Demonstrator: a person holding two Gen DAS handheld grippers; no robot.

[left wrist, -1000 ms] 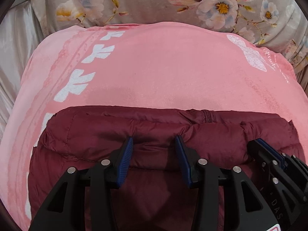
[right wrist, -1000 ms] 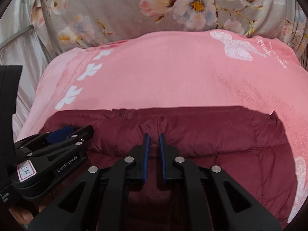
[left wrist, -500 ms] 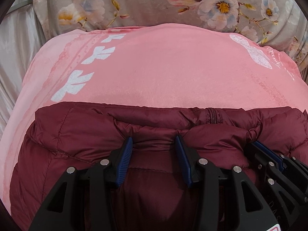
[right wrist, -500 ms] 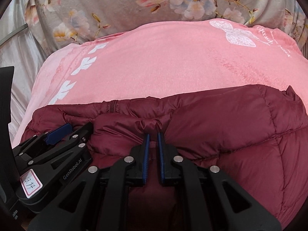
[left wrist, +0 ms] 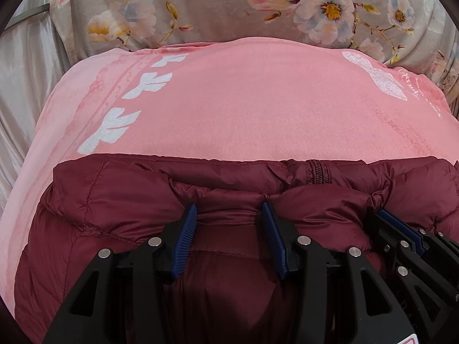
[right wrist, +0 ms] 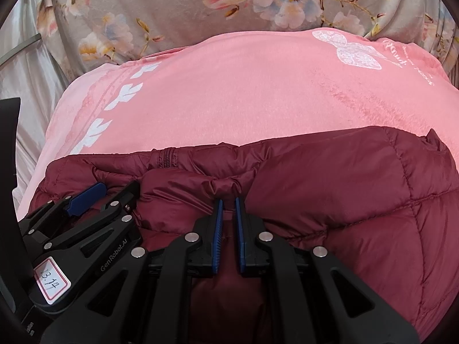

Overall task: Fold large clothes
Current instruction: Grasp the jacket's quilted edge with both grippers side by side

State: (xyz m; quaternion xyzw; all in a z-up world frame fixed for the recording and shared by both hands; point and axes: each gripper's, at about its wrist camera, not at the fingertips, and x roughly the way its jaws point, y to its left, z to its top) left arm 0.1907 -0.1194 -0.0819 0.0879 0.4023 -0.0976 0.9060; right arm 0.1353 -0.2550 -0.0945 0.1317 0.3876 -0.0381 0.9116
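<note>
A dark red quilted down jacket (left wrist: 120,200) lies on a pink blanket (left wrist: 243,109), with its zipper (left wrist: 317,172) at the folded far edge. It also shows in the right wrist view (right wrist: 344,189). My left gripper (left wrist: 229,209) holds a wide bunch of jacket fabric between its blue pads. My right gripper (right wrist: 228,200) is shut tight on a pinch of the jacket's folded edge. Each gripper shows in the other's view, the right (left wrist: 401,229) and the left (right wrist: 94,197), close side by side.
The pink blanket (right wrist: 243,94) has white leaf prints and a white butterfly print (right wrist: 352,51). Behind it lies a grey floral cover (left wrist: 215,5). Pale satin fabric (left wrist: 25,66) hangs at the left.
Both grippers have carried the jacket's edge forward over the garment; more quilted jacket now fills the lower views. Neither grip has changed.
</note>
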